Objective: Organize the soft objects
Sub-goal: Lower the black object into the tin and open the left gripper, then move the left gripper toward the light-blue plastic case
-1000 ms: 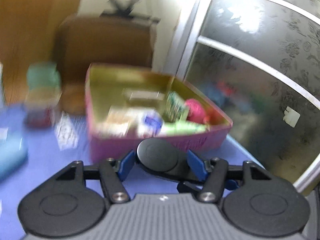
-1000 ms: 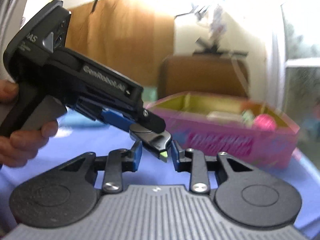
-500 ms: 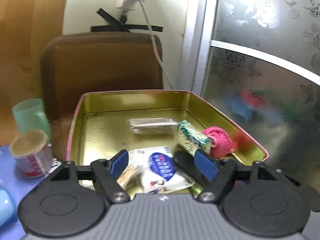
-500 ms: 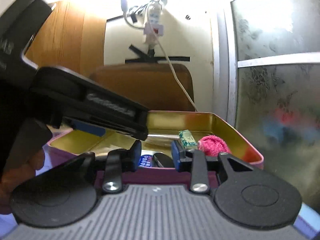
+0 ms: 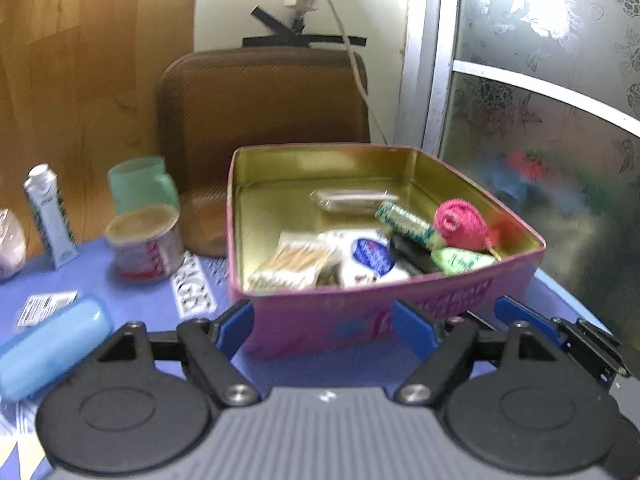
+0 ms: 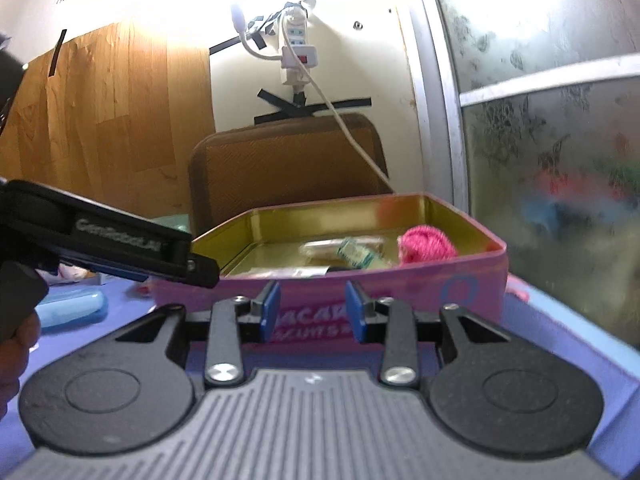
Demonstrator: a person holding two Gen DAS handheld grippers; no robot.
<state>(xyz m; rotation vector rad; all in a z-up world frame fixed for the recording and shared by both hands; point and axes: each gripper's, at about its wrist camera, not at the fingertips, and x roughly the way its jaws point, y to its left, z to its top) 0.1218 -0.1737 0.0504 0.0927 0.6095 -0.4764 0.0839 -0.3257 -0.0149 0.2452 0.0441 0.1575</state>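
Note:
A pink tin box (image 5: 400, 316) with a gold inside stands on the blue table; it also shows in the right wrist view (image 6: 472, 276). In it lie a pink yarn roll (image 5: 460, 224), a green-white sponge (image 5: 408, 222), a black object (image 5: 412, 254), a green tube (image 5: 460, 260), a tissue pack (image 5: 368, 258), cotton swabs (image 5: 292, 266) and a clear packet (image 5: 352, 200). My left gripper (image 5: 324, 326) is open and empty, just in front of the box. My right gripper (image 6: 312, 312) is open and empty, also in front of the box.
Left of the box stand a small can (image 5: 144, 242), a green cup (image 5: 142, 184), a white tube (image 5: 50, 216) and a blue case (image 5: 52, 340). A brown chair (image 5: 260, 120) is behind the table. A frosted glass door (image 5: 540, 120) is at the right.
The black object that my left gripper held now lies in the box. Both grippers have pulled back from over the box to its front side, and the left jaws opened.

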